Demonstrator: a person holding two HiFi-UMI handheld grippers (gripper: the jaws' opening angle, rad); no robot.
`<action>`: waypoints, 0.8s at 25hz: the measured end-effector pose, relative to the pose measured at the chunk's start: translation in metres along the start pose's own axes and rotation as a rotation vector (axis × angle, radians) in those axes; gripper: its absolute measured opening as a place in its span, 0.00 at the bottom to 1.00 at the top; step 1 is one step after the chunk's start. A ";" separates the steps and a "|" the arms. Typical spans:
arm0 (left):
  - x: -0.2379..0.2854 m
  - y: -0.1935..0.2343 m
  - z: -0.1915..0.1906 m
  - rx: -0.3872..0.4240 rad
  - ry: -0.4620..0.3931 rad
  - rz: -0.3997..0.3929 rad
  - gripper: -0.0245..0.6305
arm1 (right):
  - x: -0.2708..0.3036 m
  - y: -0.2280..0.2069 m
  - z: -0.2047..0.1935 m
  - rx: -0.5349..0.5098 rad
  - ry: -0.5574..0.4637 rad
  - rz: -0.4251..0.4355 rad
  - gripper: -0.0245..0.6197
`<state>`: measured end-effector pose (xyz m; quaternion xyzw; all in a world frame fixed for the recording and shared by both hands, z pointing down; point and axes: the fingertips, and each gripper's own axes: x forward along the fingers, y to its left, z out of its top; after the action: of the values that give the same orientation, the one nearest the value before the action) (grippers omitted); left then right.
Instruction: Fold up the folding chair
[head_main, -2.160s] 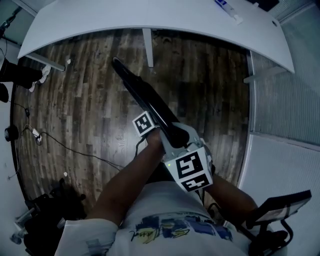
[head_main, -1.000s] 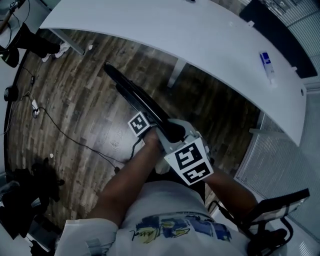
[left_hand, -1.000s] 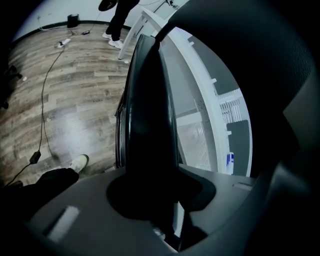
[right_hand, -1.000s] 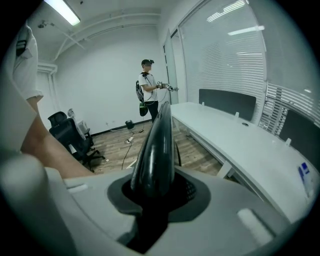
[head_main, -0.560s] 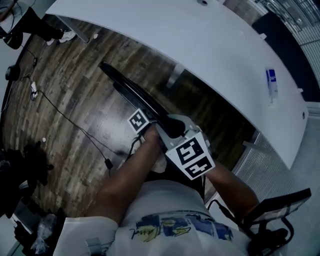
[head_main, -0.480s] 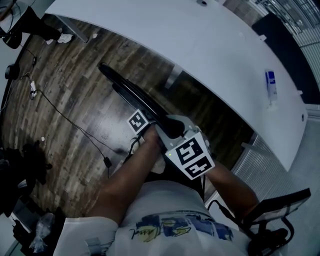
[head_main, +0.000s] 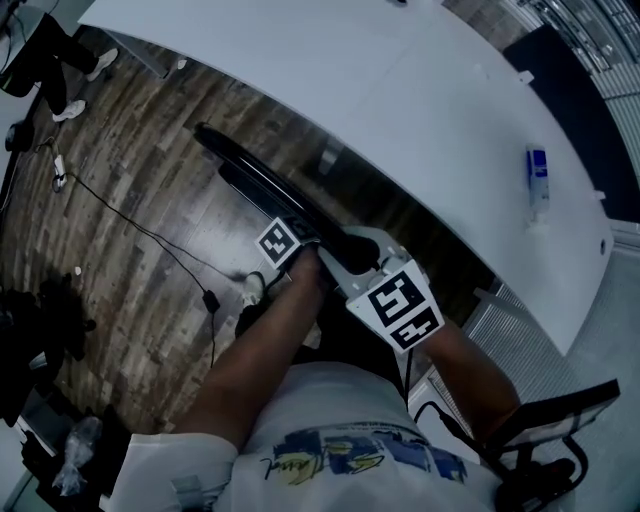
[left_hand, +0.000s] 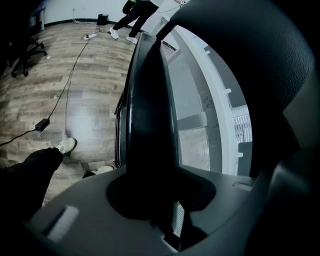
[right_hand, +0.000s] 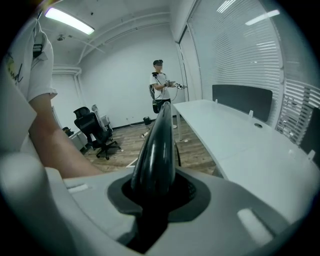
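My left claw (left_hand: 159, 196) and right claw (right_hand: 154, 196) both clench the folding chair (head_main: 262, 182), jutting ahead of them, to steady its flattened frame beside the desk (head_main: 450, 110).

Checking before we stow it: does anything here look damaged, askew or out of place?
The folding chair looks intact and folded flat. Only oddity: a loose cable with its adapter lies across the wood floor near the person's shoe, where it might catch a foot.
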<state>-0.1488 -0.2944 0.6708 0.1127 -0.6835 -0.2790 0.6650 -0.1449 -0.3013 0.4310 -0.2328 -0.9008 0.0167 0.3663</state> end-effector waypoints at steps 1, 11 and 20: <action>-0.001 0.000 0.000 -0.005 -0.005 0.002 0.22 | 0.000 0.000 0.000 -0.004 -0.001 0.005 0.16; 0.009 -0.024 0.006 -0.021 0.010 -0.008 0.24 | -0.007 -0.036 0.005 0.005 0.003 0.027 0.16; 0.025 -0.047 0.011 -0.012 0.020 -0.024 0.26 | -0.011 -0.074 0.008 0.033 -0.007 0.049 0.16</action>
<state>-0.1719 -0.3432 0.6675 0.1196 -0.6739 -0.2899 0.6690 -0.1735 -0.3711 0.4330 -0.2487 -0.8956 0.0411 0.3665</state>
